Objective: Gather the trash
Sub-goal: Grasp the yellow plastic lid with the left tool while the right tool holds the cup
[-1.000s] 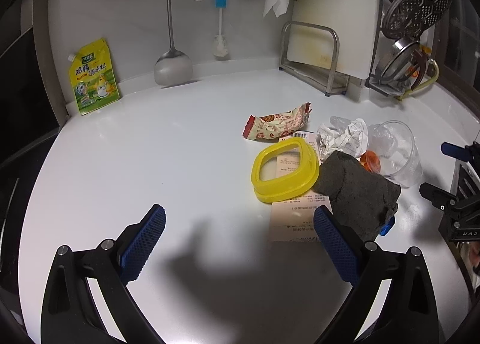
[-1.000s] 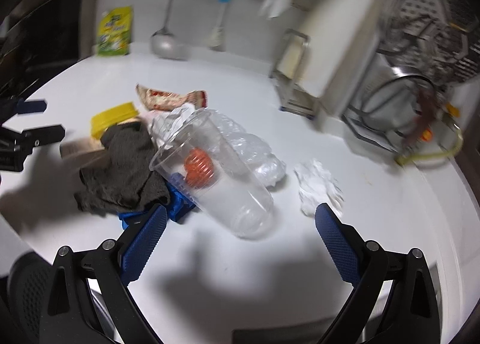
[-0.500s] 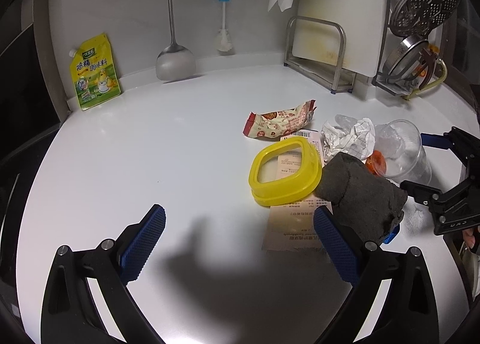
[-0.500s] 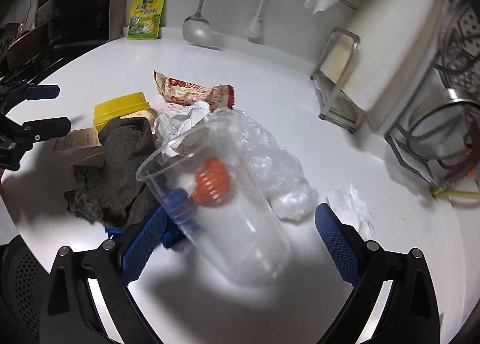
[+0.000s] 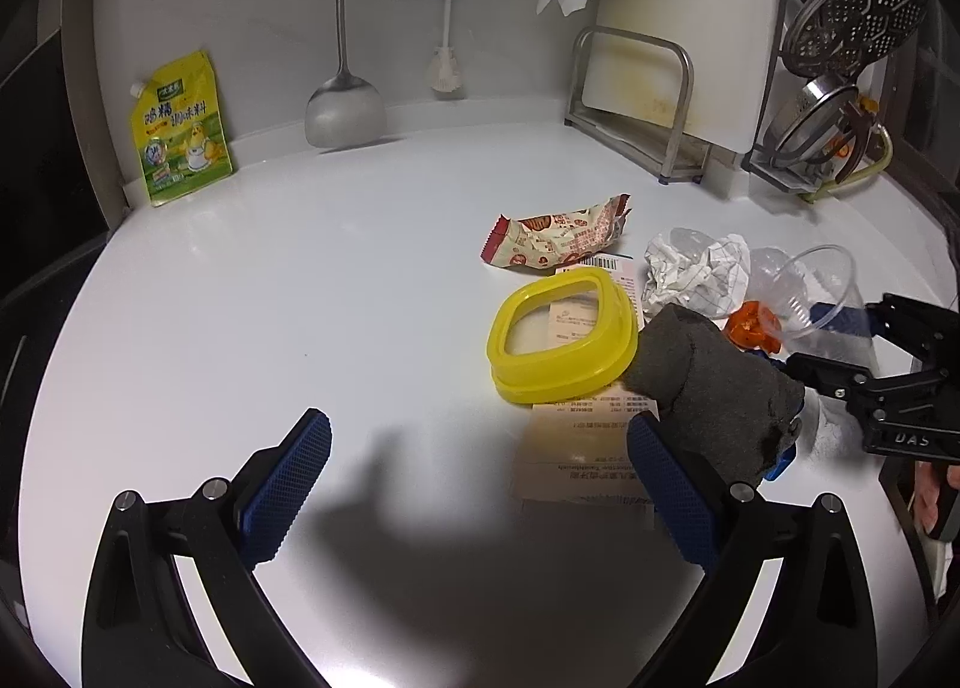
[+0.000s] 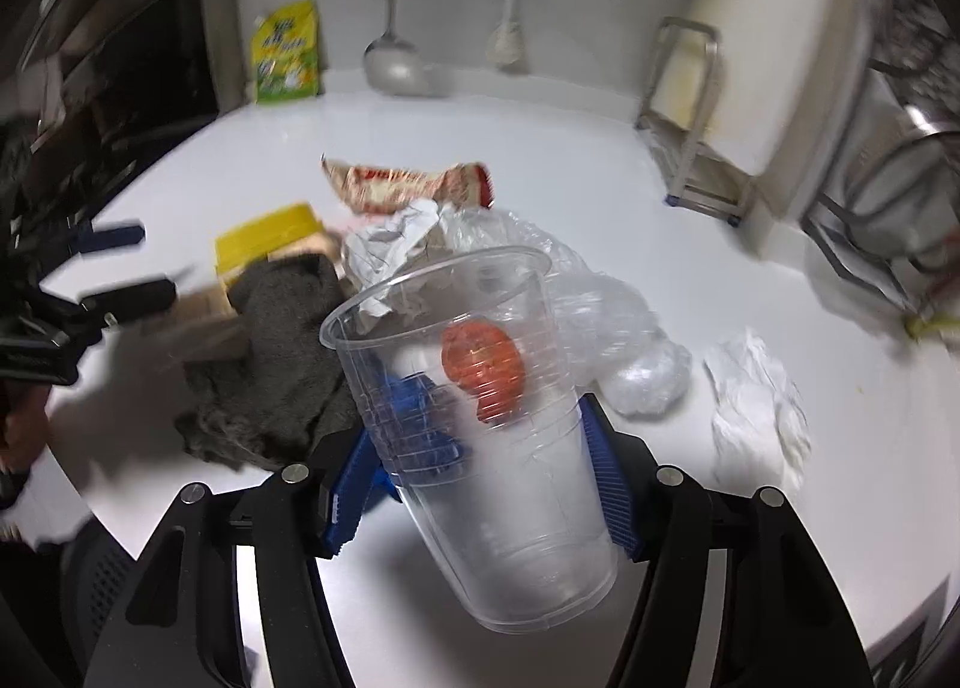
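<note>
Closing on the clear cup (image 6: 480,436) lying tilted on the tabletop (image 6: 780,538), the right tool (image 6: 480,484) should squeeze gently; pads seemingly just touch. Left tool (image 5: 480,484) hovers wide, empty.

Both wrist views angled down, close over counter (image 5: 300,298); share trash pile.

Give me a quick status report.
Right tool closing around clear cup. Left tool open, empty. Grey cloth crowds the cup.
</note>
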Motion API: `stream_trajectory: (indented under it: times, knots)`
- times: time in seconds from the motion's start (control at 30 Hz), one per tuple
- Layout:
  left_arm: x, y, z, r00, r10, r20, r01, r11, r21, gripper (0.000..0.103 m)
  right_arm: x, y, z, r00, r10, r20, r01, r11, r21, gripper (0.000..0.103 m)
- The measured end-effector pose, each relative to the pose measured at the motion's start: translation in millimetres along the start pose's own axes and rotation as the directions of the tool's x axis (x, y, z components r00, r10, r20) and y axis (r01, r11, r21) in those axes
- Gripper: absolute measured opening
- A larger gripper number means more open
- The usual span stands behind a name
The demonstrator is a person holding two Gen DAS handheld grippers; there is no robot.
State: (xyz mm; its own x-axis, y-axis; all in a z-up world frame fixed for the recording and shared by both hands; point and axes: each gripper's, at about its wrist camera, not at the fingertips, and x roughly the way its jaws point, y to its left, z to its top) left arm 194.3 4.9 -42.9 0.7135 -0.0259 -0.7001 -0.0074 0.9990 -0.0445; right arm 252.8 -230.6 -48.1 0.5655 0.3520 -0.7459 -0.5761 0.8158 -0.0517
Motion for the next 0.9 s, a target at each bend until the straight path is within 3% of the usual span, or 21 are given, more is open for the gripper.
stream_trajectory:
  times: [0.17, 0.33, 0.9]
  knots:
    - [4.4, 0.6, 8.3, 1.0, -0.024, -0.006, 0.024, 1.0, -0.011, 0.097, -33.4, 1.8, -7.5, 0.993, -0.043, 0.109, 0.026, 0.988, 0.15, 0.061]
    - [12.7, 0.2, 21.5, 0.996, -0.087, -0.036, 0.085, 0.996, -0.036, 0.097, -47.3, 16.2, -17.9, 0.984, -0.098, 0.151, 0.065, 0.975, 0.211, 0.061]
    - [67.4, 13.6, 39.6, 0.951, -0.261, -0.164, 0.233, 0.957, -0.173, 0.097, -57.1, 33.5, -26.6, 0.979, -0.072, 0.191, 0.035, 0.981, 0.191, 0.061]
